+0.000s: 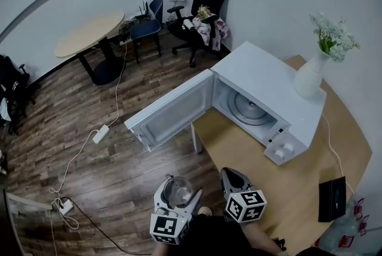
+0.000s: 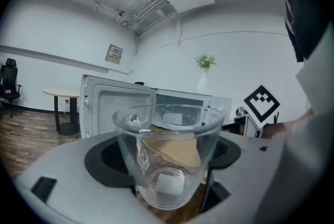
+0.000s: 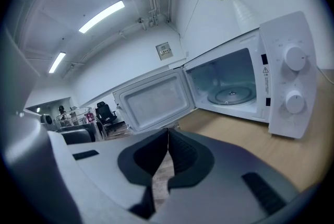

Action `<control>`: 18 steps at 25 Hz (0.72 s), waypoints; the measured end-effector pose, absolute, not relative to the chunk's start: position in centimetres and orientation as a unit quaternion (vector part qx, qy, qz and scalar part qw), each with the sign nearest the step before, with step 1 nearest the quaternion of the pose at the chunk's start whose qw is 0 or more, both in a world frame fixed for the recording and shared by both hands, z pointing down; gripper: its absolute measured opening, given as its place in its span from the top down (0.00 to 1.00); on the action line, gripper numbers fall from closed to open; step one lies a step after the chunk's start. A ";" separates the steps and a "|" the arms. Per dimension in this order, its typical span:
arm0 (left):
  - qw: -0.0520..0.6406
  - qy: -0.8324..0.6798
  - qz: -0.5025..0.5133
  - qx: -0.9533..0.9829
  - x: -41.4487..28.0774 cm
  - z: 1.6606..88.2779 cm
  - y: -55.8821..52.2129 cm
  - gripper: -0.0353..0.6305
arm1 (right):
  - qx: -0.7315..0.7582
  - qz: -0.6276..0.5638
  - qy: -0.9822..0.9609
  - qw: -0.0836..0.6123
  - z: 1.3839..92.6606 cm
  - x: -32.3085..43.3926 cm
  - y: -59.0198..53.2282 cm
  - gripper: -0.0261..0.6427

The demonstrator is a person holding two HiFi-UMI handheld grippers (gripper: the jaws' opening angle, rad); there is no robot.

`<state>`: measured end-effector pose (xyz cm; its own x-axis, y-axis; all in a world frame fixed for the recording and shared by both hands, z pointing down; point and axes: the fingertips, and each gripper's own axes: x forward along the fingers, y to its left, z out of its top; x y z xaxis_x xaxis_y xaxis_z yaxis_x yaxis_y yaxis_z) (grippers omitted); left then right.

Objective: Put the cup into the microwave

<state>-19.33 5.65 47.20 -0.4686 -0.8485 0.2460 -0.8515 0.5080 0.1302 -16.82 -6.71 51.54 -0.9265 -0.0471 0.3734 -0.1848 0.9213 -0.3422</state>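
Observation:
A clear glass cup (image 1: 177,191) (image 2: 166,152) sits upright between the jaws of my left gripper (image 1: 178,194) (image 2: 167,165), which is shut on it, out over the floor in front of the table. The white microwave (image 1: 268,99) (image 3: 245,79) stands on the wooden table (image 1: 298,183) with its door (image 1: 170,108) (image 3: 154,100) swung wide open to the left. Its glass turntable (image 1: 249,108) (image 3: 232,95) is bare. My right gripper (image 1: 234,180) (image 3: 167,137) is shut with nothing in it, beside the left one at the table's near edge. The cup (image 3: 73,116) also shows at the left of the right gripper view.
A white vase with flowers (image 1: 316,67) stands on the microwave's top. A black device (image 1: 332,198) lies on the table's right. On the wooden floor are a white cable and power strip (image 1: 100,133), a round table (image 1: 89,34) and chairs (image 1: 206,1) further off.

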 end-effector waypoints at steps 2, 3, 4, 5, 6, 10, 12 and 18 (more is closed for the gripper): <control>0.141 -0.853 0.007 0.503 -19.1 47.1 5.2 0.36 | 0.069 0.194 -0.962 0.182 51.6 -16.3 -7.0 0.97; 0.140 -0.851 0.007 0.507 -18.9 47.1 5.0 0.36 | 0.072 0.197 -0.961 0.182 51.6 -16.0 -7.1 0.97; 0.139 -0.849 0.007 0.510 -18.8 47.1 4.8 0.36 | 0.076 0.198 -0.960 0.182 51.8 -15.7 -7.1 0.97; 0.139 -0.847 0.006 0.513 -18.8 47.1 4.5 0.36 | 0.079 0.199 -0.959 0.184 52.0 -15.4 -7.2 0.97; 0.137 -0.845 0.006 0.517 -18.8 47.1 4.2 0.36 | 0.082 0.200 -0.959 0.185 52.2 -15.2 -7.3 0.97; 0.134 -0.836 0.004 0.532 -18.7 47.0 3.3 0.36 | 0.096 0.204 -0.956 0.188 52.6 -14.5 -7.5 0.97; 0.134 -0.832 0.003 0.539 -18.8 46.9 2.7 0.36 | 0.104 0.204 -0.955 0.187 52.4 -14.4 -8.0 0.97; 0.139 -0.808 0.007 0.572 -20.0 47.2 0.2 0.36 | 0.144 0.208 -0.951 0.181 52.1 -14.3 -10.0 0.97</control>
